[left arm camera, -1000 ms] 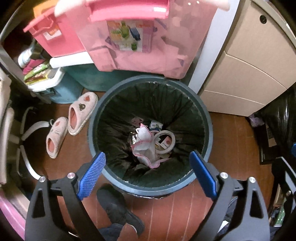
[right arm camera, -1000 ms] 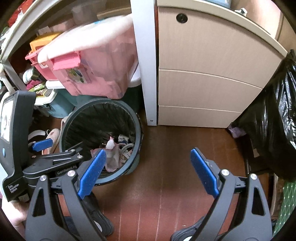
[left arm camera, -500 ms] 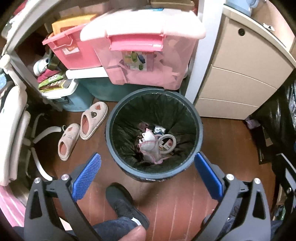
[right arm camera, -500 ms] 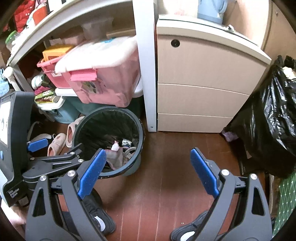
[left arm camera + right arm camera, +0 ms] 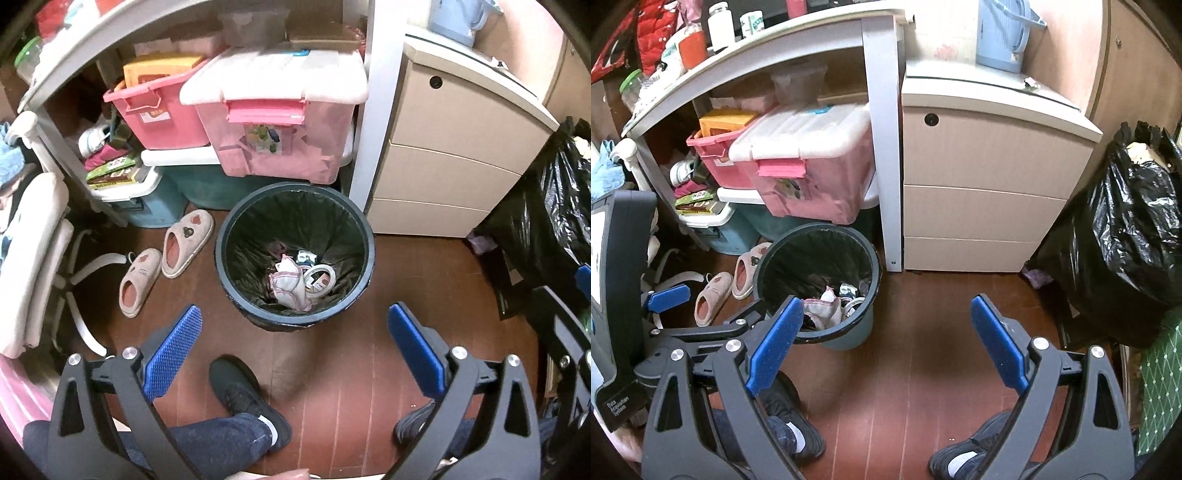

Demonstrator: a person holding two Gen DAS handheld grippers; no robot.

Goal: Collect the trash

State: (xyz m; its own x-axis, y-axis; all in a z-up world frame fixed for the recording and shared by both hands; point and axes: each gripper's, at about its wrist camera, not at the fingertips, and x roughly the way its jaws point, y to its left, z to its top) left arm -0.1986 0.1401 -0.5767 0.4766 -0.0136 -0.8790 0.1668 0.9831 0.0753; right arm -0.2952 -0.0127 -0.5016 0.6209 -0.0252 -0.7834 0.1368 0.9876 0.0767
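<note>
Reddish wooden floor [image 5: 332, 369] beside a cluttered desk, with a lined trash bin [image 5: 294, 254] at its foot.

Both claws hang wide open and empty above the floor: left claw [image 5: 295, 354] just short of the bin, right claw [image 5: 886, 343] beside it. Inside the bin lie a crumpled white-and-pink cloth [image 5: 290, 284] and a tape roll [image 5: 320, 280], touching. A full black garbage bag [image 5: 1123, 251] stands to the right, near the drawer cabinet [image 5: 986, 199].

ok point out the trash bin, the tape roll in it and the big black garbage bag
trash bin [image 5: 370, 254], left wrist view, right side of its rim
tape roll [image 5: 331, 273], left wrist view, its white ring
black garbage bag [image 5: 1123, 258], right wrist view, middle of its glossy side
</note>
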